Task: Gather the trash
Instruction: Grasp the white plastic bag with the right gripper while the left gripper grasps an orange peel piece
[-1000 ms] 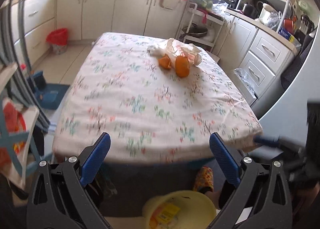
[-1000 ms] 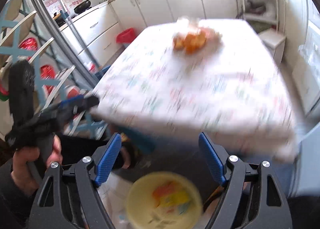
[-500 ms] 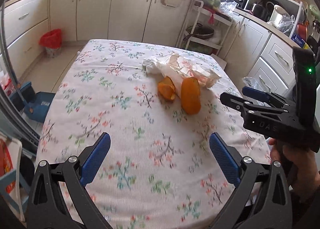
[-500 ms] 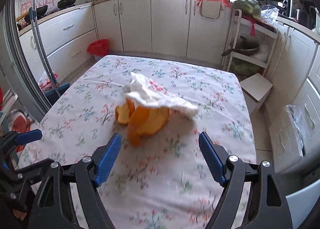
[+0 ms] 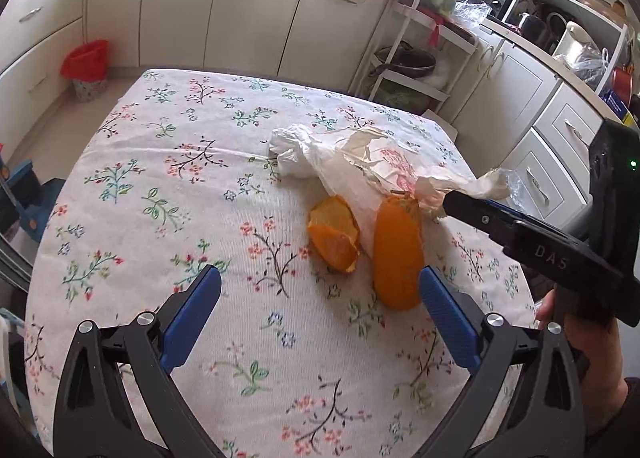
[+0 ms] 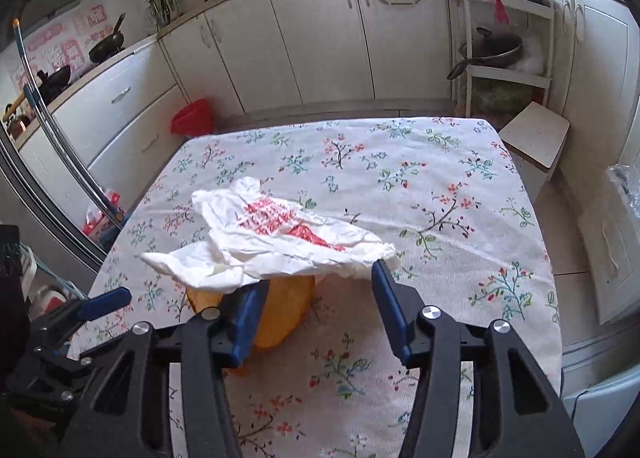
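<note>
A crumpled white plastic bag [image 5: 352, 162] with red print lies on the flowered table [image 5: 160, 178]. Two orange peels [image 5: 334, 234] [image 5: 398, 254] sit against its near side. My left gripper [image 5: 316, 290] hovers open just in front of the peels, nothing between its fingers. My right gripper [image 6: 320, 286] comes in from the right [image 5: 480, 214] with its jaws closing. The bag's near edge [image 6: 320, 258] and an orange peel [image 6: 288, 298] lie between its fingers; the pads do not press on them. One blue tip of the left gripper [image 6: 100, 304] shows at lower left.
A red bin [image 5: 86, 66] stands on the floor by the far cabinets. A white shelf cart [image 6: 500, 54] with a pan and a small stool [image 6: 536, 138] stand past the table's far right corner. Drawers line the right side.
Both grippers have moved forward from the table's near edge to the peels and bag. The right jaws have narrowed around the bag's edge. The yellow bin below has left view.
</note>
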The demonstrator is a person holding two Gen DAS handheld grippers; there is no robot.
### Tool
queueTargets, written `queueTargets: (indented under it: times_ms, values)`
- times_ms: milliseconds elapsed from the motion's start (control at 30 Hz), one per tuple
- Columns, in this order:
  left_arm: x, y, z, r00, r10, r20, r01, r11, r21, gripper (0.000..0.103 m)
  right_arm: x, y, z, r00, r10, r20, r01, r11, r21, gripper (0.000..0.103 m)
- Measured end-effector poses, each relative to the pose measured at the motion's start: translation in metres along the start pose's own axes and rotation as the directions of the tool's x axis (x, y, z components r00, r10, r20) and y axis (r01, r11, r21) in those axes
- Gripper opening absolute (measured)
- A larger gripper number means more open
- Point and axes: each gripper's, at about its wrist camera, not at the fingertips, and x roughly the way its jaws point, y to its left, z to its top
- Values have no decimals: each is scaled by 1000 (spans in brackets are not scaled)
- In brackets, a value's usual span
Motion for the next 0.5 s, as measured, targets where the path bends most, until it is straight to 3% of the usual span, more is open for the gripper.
queueTargets:
  times_ms: [100, 267, 433, 500]
  values:
    - [10, 0, 6, 1000, 8, -2, -8, 1000, -11, 95, -1, 0, 6, 1000, 16, 23, -16, 1000, 3, 47]
    - [24, 3, 13, 1000, 23, -13, -23, 998, -57, 92, 4, -1, 13, 999, 37, 27, -37, 999, 2, 28]
    - [39, 13, 18, 999, -18, -31, 13, 991, -134, 66, 9, 0, 16, 999, 39, 21, -39, 999, -5, 24]
    - [43, 14, 18, 999, -31, -37, 26, 990, -139, 55, 12, 2, 17, 999, 37, 14, -37, 999, -20, 29]
